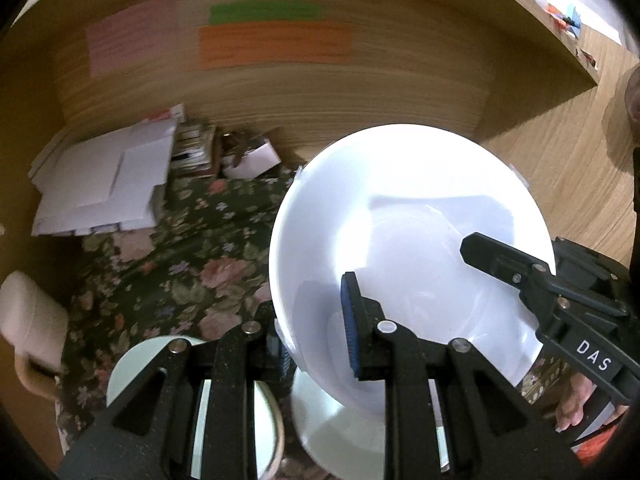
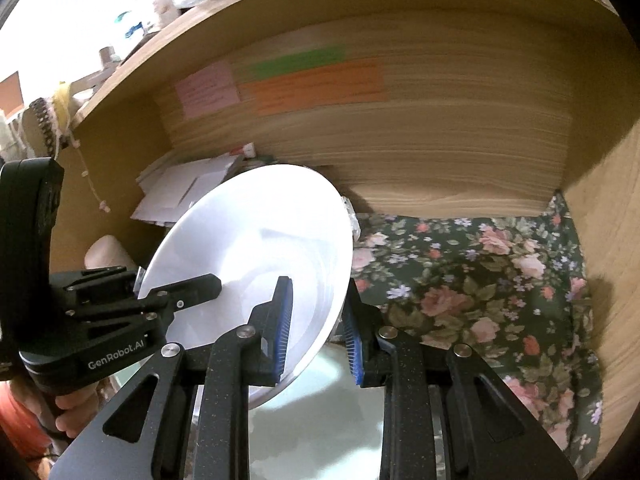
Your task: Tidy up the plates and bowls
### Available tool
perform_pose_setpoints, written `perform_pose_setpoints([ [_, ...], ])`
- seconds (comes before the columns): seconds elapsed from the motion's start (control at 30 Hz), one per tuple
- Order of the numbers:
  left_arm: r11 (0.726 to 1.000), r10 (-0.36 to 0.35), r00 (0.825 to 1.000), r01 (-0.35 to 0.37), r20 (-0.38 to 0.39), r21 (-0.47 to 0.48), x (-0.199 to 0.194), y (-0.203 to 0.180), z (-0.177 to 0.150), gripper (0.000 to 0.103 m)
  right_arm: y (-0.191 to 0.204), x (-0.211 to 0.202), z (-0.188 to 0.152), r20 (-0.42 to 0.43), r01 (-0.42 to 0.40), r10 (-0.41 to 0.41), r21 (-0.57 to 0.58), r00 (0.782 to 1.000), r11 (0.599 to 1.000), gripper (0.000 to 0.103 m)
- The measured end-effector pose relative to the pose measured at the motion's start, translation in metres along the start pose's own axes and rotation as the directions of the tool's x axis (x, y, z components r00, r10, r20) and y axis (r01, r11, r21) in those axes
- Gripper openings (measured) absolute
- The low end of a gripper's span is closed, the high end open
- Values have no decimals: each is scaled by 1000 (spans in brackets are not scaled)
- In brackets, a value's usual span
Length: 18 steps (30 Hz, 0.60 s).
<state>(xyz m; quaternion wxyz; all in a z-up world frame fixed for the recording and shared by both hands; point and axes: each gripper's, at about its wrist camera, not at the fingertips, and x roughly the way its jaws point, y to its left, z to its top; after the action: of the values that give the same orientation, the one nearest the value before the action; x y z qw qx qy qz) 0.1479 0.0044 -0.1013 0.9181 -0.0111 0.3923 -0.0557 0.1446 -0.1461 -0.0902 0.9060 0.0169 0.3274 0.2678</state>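
Right wrist view is showing the right tongs (image 2: 316, 328) pinching the rim of a tilted white plate (image 2: 256, 256), one pad inside, one outside; the left tongs (image 2: 196, 288) are gripping its opposite edge at nine o'clock. In the left wrist view the left tongs (image 1: 316, 336) are straddling the rim, the right tongs (image 1: 480, 248) entering at three o'clock. The plate is hanging above the floral cloth (image 2: 480, 280) and a pale plate (image 2: 320, 432) below. Judging by this, the carrying step is underway; next it likely needs levelling and lowering onto that plate.
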Motion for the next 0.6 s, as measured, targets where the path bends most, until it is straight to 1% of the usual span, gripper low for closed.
perform_pose_setpoints([
  [0.33, 997, 49, 999, -48, 9, -65, -26, 43, -25, 22, 40, 13, -7, -16, -82, 81, -37, 997, 996, 22],
  [0.6, 990, 78, 997, -77, 6, -116, -39, 72, -47, 22, 69, 23, -14, -42, -130, 128, -70, 991, 989, 22],
])
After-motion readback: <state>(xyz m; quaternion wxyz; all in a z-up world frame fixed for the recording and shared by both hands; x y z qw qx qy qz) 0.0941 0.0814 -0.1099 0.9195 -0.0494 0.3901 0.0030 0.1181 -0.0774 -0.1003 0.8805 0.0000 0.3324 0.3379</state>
